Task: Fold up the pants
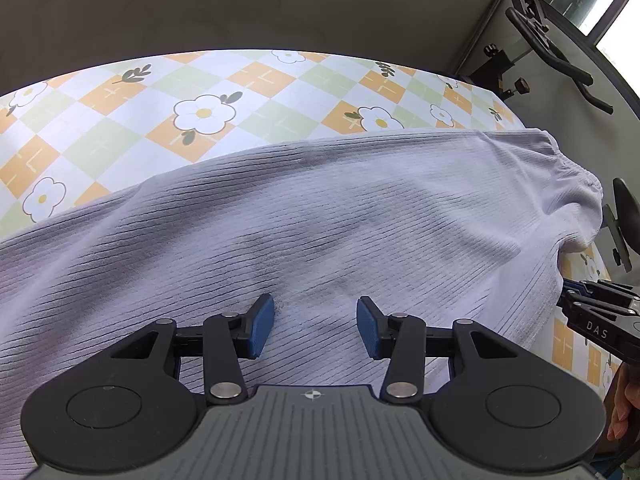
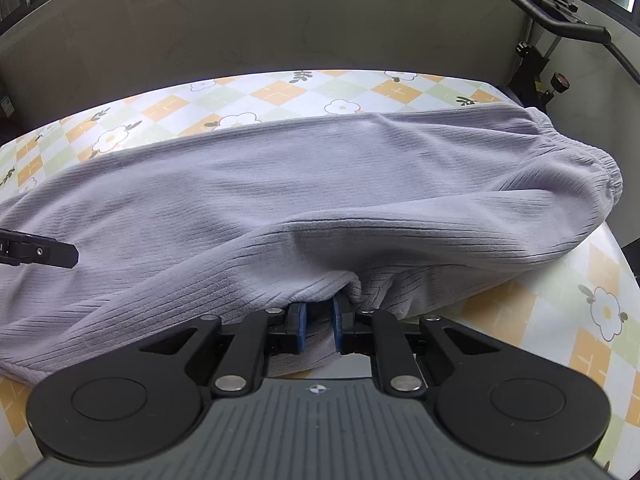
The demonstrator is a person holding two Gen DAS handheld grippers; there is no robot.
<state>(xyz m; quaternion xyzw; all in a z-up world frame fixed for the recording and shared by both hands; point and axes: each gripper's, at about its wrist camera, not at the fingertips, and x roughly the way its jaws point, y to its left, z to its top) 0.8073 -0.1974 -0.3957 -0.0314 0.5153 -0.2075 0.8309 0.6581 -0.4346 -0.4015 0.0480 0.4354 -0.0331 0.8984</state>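
Observation:
Lavender ribbed pants (image 1: 320, 208) lie spread across the table, the elastic waistband (image 1: 576, 184) at the right end. My left gripper (image 1: 316, 322) hovers just over the middle of the fabric, its blue pads wide apart with nothing between them. In the right wrist view the pants (image 2: 320, 176) fill the centre, and my right gripper (image 2: 319, 316) is shut on a fold at their near edge, with cloth pinched between the pads and draped over the tips. From the left wrist view the right gripper (image 1: 570, 298) shows at that edge. One of the left gripper's fingers (image 2: 60, 255) enters at the left.
The table wears a checked cloth with daisies (image 1: 200, 92), also bare at the near right (image 2: 560, 320). An exercise bike (image 2: 560, 20) stands beyond the table's right end, against a grey wall. A hand (image 1: 624, 412) shows at the right edge.

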